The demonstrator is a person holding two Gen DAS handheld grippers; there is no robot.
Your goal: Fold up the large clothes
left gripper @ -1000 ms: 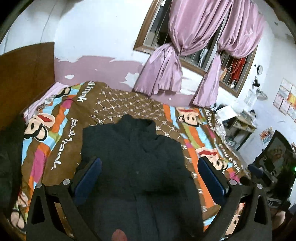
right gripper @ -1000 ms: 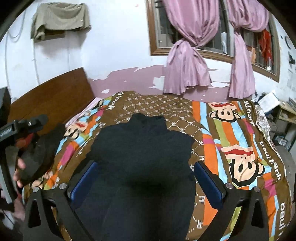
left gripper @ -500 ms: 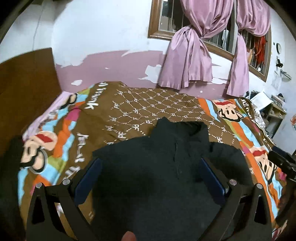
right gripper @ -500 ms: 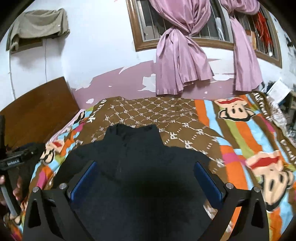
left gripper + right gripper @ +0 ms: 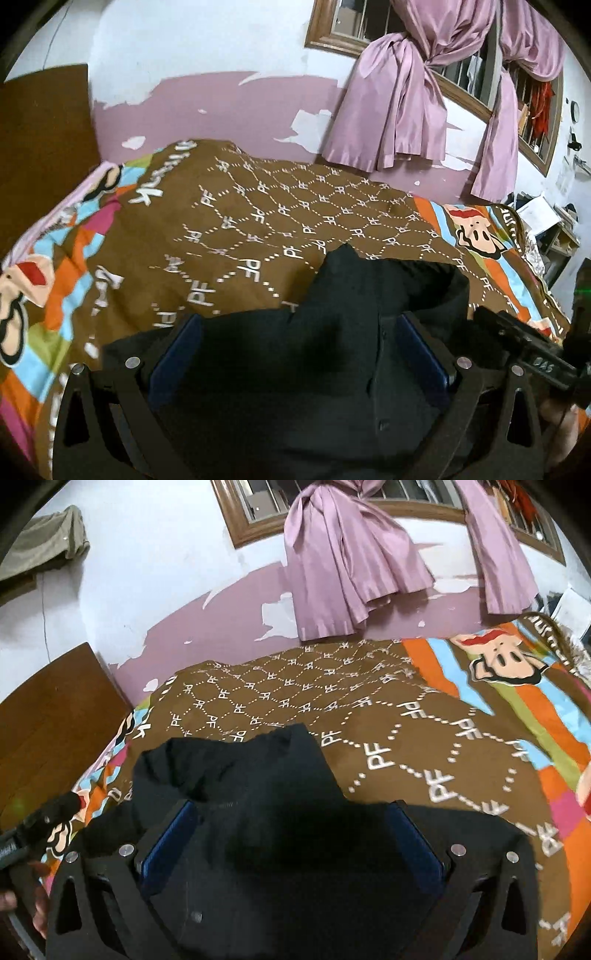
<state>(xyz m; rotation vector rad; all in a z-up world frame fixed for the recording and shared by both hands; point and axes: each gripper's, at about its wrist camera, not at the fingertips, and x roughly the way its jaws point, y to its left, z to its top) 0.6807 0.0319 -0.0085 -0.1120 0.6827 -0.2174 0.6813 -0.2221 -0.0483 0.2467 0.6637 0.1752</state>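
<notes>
Left hand-held gripper (image 5: 299,354) and right hand-held gripper (image 5: 288,834) both hover wide open, empty, over the black jacket (image 5: 369,295) lying flat on the bed (image 5: 258,206), probably lining up shoulder grabs.

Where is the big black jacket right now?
The black jacket lies flat on the brown cartoon bedspread, low in both wrist views, under both open grippers, its collar pointing toward the pink curtains.

jackets: 1 (image 5: 332,332) | blankets: 1 (image 5: 258,221) | curtains: 2 (image 5: 399,103) | claws: 2 (image 5: 299,354)
</notes>
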